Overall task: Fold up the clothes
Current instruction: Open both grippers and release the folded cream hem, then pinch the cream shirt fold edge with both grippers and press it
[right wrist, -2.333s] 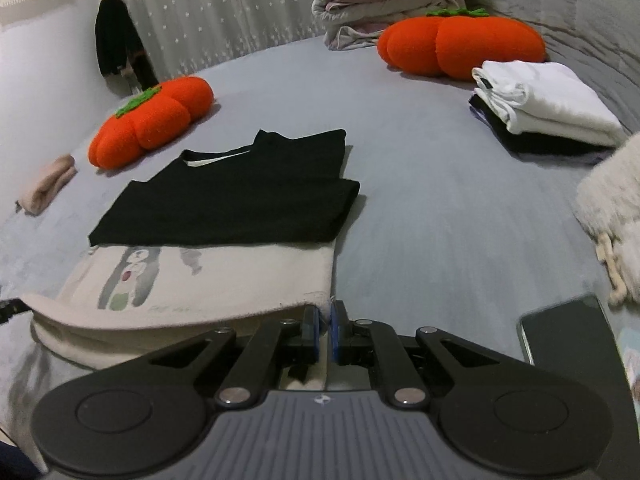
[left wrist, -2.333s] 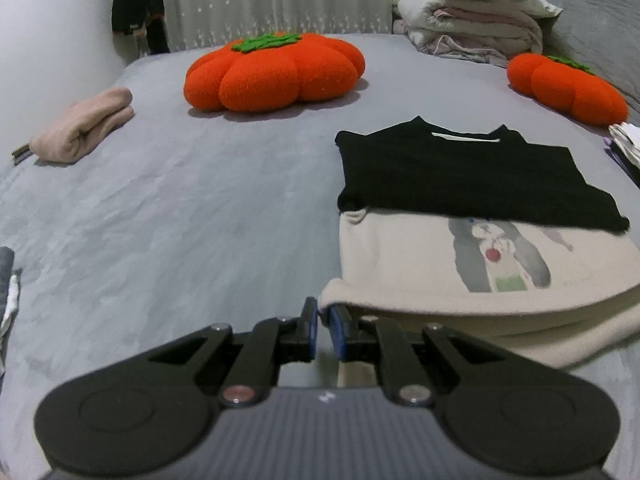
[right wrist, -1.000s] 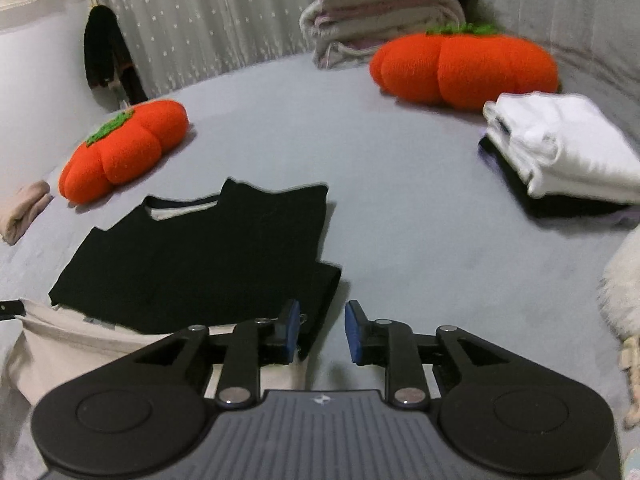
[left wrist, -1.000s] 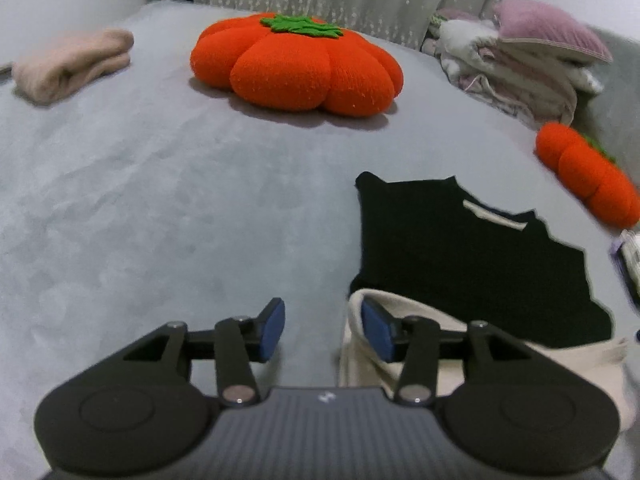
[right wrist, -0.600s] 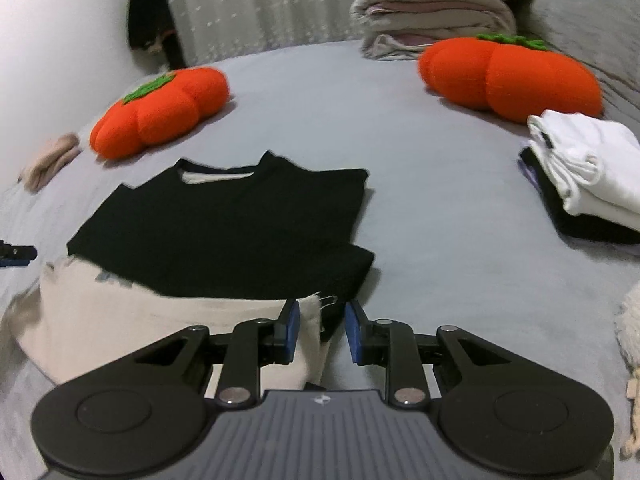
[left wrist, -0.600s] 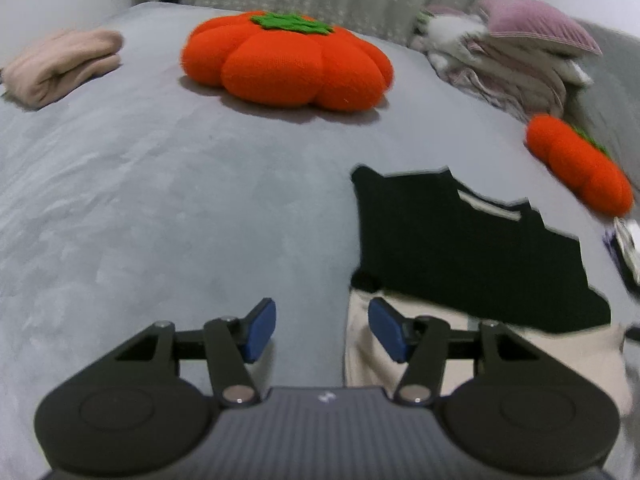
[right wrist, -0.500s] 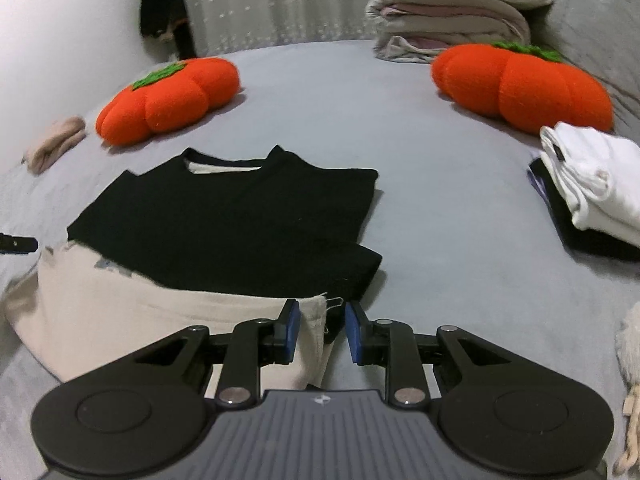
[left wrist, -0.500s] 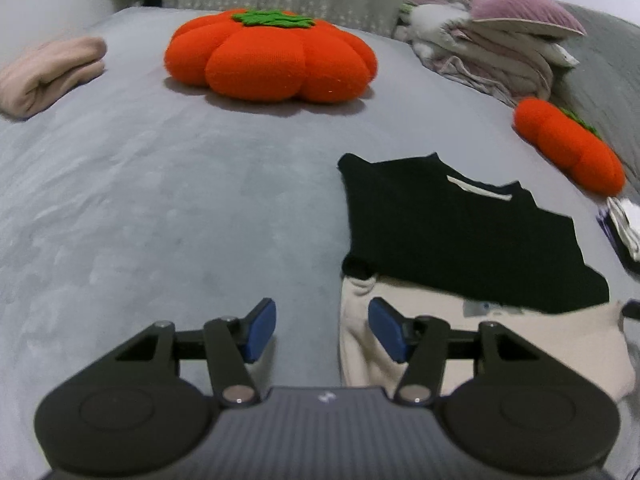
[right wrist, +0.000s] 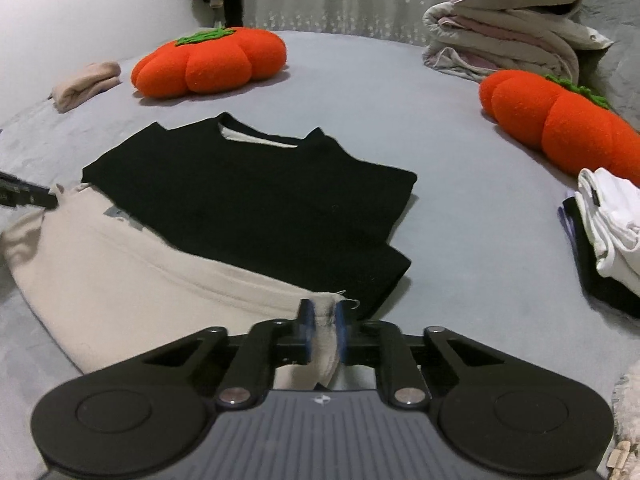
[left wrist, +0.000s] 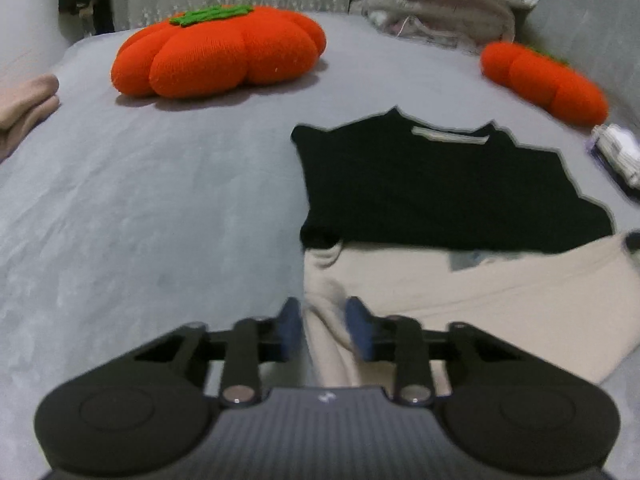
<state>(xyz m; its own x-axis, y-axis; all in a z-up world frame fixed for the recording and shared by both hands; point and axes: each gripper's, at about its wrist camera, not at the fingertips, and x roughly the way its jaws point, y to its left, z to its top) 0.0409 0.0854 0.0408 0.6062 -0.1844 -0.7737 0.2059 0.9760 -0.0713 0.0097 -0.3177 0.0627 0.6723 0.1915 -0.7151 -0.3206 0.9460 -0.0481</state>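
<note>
I'm over the grey bed (left wrist: 140,208), where the cream sweatshirt (right wrist: 120,280) lies flat in the middle with its black upper half (right wrist: 256,200) folded towards the pumpkin cushions (right wrist: 208,64). I judge this as the grab for the next fold: both near corners are being taken. My right gripper (right wrist: 322,330) has just been closing and its pads now pinch the frayed cream corner, narrow, cloth clearly between them. My left gripper (left wrist: 323,330) has also just been closing, with the other cream corner bunched between the jaws; blur stops me telling whether the pads press yet. Next, I'd lift both corners evenly and carry them forward over the black half.
</note>
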